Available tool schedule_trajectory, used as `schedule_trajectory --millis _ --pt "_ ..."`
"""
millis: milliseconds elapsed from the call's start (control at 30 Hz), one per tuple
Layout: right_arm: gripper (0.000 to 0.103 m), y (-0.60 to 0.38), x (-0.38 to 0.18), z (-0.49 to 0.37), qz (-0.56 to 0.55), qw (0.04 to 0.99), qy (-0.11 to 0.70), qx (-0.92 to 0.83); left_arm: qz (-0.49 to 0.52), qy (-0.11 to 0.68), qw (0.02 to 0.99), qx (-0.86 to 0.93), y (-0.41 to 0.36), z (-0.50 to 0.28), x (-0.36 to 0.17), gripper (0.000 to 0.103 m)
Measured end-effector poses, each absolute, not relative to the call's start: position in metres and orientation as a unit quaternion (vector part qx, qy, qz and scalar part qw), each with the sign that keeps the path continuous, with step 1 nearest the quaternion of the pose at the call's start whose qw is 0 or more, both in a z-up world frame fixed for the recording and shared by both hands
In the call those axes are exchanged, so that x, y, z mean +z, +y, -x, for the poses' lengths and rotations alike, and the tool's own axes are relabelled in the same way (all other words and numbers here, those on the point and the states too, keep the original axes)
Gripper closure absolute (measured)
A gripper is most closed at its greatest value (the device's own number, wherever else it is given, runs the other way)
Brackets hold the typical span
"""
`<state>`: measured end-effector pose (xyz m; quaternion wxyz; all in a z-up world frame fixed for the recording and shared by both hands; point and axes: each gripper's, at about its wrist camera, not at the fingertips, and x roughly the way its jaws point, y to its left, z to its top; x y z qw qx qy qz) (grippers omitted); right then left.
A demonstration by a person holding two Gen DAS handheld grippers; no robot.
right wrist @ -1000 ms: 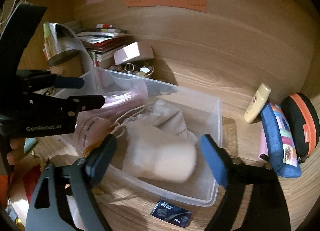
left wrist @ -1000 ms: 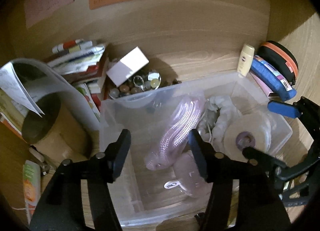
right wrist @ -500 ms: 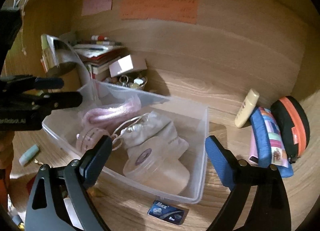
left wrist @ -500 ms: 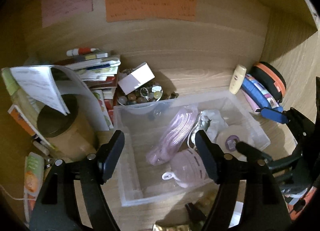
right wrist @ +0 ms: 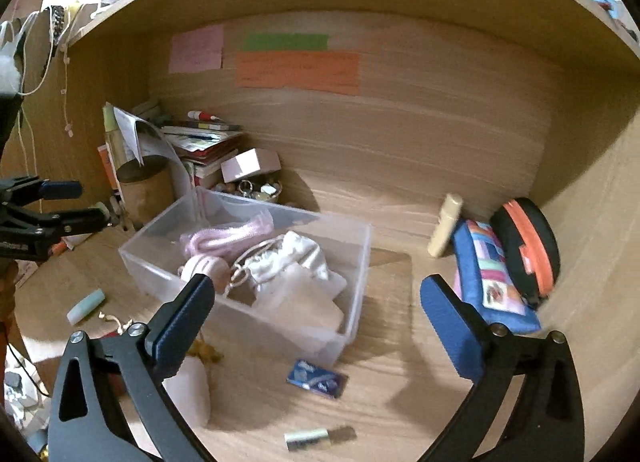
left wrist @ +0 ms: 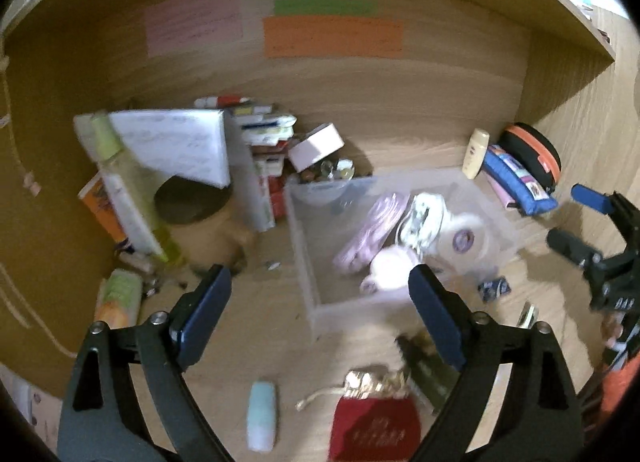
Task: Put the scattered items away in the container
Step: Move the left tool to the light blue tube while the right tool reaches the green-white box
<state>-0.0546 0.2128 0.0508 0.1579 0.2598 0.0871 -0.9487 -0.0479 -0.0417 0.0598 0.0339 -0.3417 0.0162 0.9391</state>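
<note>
Landmark: the clear plastic container (right wrist: 248,262) on the desk.
Your left gripper (left wrist: 320,302): spread wide, empty, in front of the container.
Your right gripper (right wrist: 316,314): spread wide, empty, at its right front corner.
Inside: pink pouch (right wrist: 228,236), white cloth bag (right wrist: 288,262).
Outside, in front: red drawstring bag (left wrist: 374,422), mint tube (left wrist: 261,416), blue packet (right wrist: 317,378).

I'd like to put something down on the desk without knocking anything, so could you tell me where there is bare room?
Bare wood lies behind the clear bin, toward the cream bottle, and in front between the blue packet and blue pouch. The book stack corner is crowded.
</note>
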Motion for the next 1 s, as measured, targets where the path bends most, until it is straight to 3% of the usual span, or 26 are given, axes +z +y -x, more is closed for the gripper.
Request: schedule_trajectory --millis 433,767,833,867,900,1000 --pt "0.0 0.246 0.004 0.04 -0.336 0.108 0.089 -0.931 0.431 -0.003 -0.003 0.902 -0.089 0.01 -0.006 0.011" --pt "0.0 0.236 -0.033 0.029 -0.395 0.123 0.097 -0.905 0.478 -0.011 -0.002 0.878 -0.098 0.001 -0.048 0.012" --pt "0.0 0.231 -0.037 0.028 -0.396 0.127 0.11 -0.903 0.48 -0.003 -0.002 0.877 -0.097 0.003 -0.054 0.019" --pt "0.0 0.228 -0.038 0.028 -0.397 0.129 0.119 -0.901 0.482 0.0 -0.001 0.876 -0.096 0.004 -0.055 0.033" --pt "0.0 0.226 -0.04 0.029 -0.399 0.13 0.124 -0.899 0.488 0.005 0.001 0.873 -0.095 0.006 -0.058 0.041" --pt "0.0 0.223 -0.043 0.031 -0.407 0.14 0.129 -0.893 0.482 0.004 0.003 0.876 -0.096 0.008 -0.057 0.046"
